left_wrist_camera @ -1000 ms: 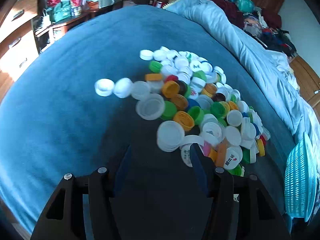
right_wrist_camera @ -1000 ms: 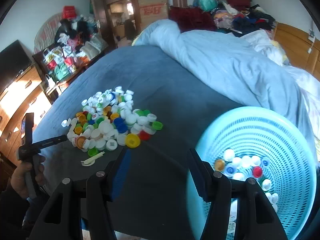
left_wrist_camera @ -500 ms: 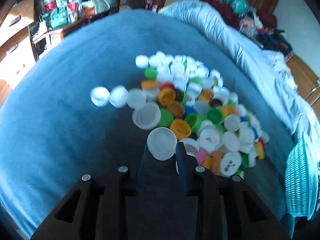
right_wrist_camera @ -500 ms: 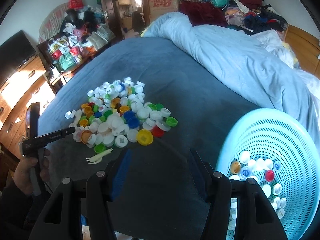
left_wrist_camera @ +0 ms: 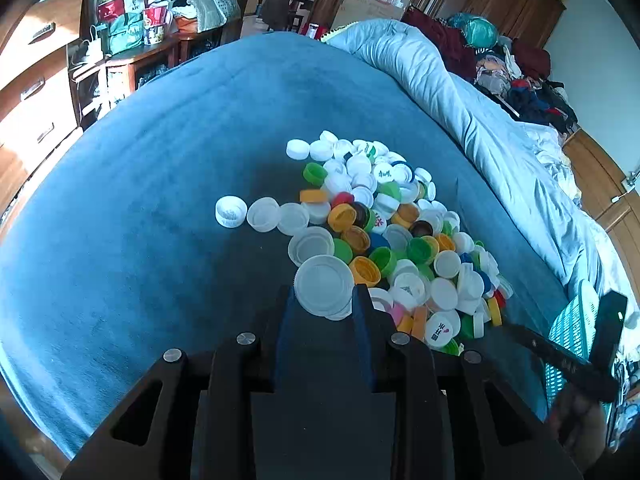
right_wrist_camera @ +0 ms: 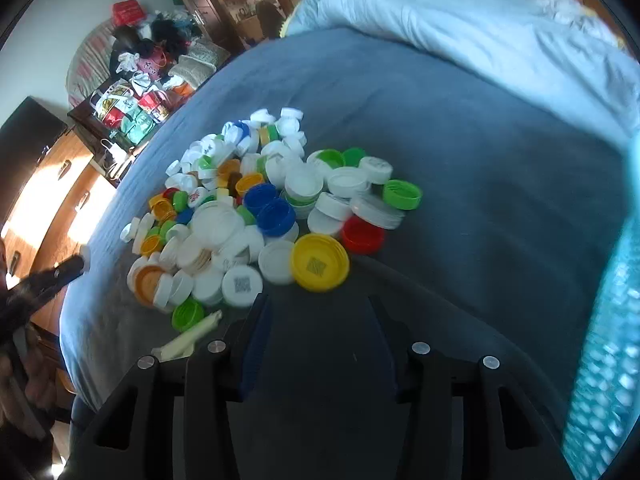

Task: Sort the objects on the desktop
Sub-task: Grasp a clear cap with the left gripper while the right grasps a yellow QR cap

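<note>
Dozens of plastic bottle caps (left_wrist_camera: 384, 232) lie heaped on a blue blanket (left_wrist_camera: 140, 208) that covers a bed, filling the middle of the left wrist view. They are mostly white, mixed with green, orange, yellow, blue and red ones. At the near edge of the heap, just below the frame's centre, a large white lid (left_wrist_camera: 324, 285) sits between the two fingers of the left tool (left_wrist_camera: 322, 300), which is clamped on its sides. Three white caps trail off in a row to the left of the pile.

In the right wrist view the same heap fills the centre left. A yellow cap (right_wrist_camera: 319, 262) with a printed code lies at its near edge, just above the right tool (right_wrist_camera: 316, 310). That tool's jaws are closing with only bare blanket between them. A pale plastic fork (right_wrist_camera: 191, 335) lies on the blanket at lower left, beside a green cap (right_wrist_camera: 187, 314).

A turquoise perforated basket (right_wrist_camera: 608, 344), blurred, runs down the right edge of the frame. A pale blue duvet (right_wrist_camera: 480, 36) is bunched across the top. A person's hand (right_wrist_camera: 28, 376) grips a tool handle at the far left edge.
</note>
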`<state>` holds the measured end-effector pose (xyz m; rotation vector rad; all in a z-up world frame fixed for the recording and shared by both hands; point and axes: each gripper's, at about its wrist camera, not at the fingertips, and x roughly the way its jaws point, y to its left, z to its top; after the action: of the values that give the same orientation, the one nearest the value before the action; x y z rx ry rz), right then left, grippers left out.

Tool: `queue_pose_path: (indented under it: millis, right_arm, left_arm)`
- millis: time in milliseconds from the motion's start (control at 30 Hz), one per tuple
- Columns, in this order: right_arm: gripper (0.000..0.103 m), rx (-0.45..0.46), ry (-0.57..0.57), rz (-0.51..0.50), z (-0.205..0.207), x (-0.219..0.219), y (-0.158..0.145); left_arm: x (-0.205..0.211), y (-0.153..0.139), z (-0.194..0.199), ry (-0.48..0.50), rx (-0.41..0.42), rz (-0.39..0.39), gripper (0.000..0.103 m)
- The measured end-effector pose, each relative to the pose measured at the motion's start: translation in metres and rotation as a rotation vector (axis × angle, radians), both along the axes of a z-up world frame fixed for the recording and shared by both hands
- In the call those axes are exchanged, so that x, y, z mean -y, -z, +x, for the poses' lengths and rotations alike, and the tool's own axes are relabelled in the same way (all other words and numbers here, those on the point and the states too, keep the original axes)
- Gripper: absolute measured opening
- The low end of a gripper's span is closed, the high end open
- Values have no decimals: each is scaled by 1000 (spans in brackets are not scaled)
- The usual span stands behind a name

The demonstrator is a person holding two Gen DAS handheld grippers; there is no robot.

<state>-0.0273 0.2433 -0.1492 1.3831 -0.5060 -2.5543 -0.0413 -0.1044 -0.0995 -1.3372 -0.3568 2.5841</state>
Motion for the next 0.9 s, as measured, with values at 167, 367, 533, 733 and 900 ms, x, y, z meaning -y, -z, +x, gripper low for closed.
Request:
queue_pose_path:
  millis: [167,367,533,733,900]
  right_arm:
    - [52,19,39,-53,-24,-4,15]
    - [44,30,34,13,-29,4,27]
    - [43,-15,38,70,-16,8,5]
    - [43,-164,-6,251,19,27,-68]
    - [43,-266,-2,332,44,27,-119]
  left_arm:
    - [-2,-2,-2,9,1,12,24]
    - [-11,-6,-3,24,-6,11,24]
    - [-14,-15,-1,23,-23,5,24]
    - [-27,-36,9,27,-62,-16,24]
    - [-48,-57,20,57,-102,-46,24]
